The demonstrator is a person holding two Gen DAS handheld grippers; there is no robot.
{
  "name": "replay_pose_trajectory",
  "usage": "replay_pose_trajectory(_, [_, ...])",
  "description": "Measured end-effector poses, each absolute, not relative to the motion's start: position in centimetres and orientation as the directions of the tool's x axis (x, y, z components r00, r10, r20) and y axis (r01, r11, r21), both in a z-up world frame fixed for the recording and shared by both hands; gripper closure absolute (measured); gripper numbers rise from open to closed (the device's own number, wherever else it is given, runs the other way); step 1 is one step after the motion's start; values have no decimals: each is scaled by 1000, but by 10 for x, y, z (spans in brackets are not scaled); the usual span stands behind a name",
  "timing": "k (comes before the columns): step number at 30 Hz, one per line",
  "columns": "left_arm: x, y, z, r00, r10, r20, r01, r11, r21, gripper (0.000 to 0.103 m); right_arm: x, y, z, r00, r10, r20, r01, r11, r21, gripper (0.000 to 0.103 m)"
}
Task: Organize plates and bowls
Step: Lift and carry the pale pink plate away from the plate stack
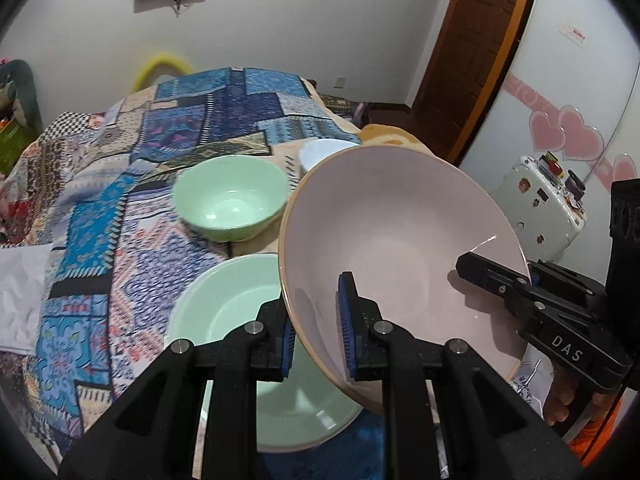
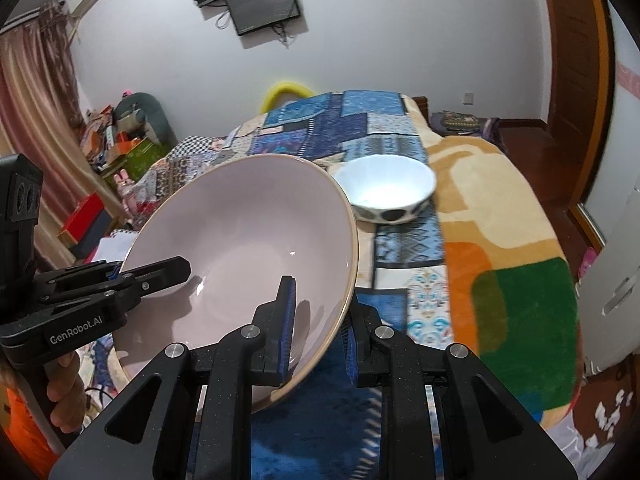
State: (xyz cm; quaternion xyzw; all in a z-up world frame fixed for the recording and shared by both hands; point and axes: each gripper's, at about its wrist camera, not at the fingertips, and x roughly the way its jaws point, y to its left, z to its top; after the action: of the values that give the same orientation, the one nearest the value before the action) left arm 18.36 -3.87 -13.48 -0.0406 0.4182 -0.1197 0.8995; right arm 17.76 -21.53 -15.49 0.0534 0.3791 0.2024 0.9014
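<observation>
You hold one large pink bowl point(image 1: 400, 240) between both tools, lifted clear of the patchwork bedspread point(image 1: 120, 208) and tilted. In the left wrist view, your left gripper point(image 1: 318, 332) sits at lower centre, its blue pads clamped narrowly on the bowl's near rim, one pad inside and one outside. Your right gripper point(image 1: 524, 280) enters from the right edge and pinches the opposite rim. In the right wrist view, that gripper point(image 2: 320, 336) grips the rim at lower centre.

Behind the pink bowl's lower left edge lies a pale green plate point(image 1: 224, 304), partly hidden by it. A green bowl point(image 1: 230, 198) stands left of centre, and a white bowl point(image 2: 386, 188) with dark spots rests upper right of centre in the right wrist view.
</observation>
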Motion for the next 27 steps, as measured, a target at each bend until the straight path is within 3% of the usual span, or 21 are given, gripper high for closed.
replay_pose_trajectory(27, [114, 112, -151, 648, -85, -757, -80, 981, -178, 84, 163, -71, -174, 481, 538, -692, -542, 803, 248, 84])
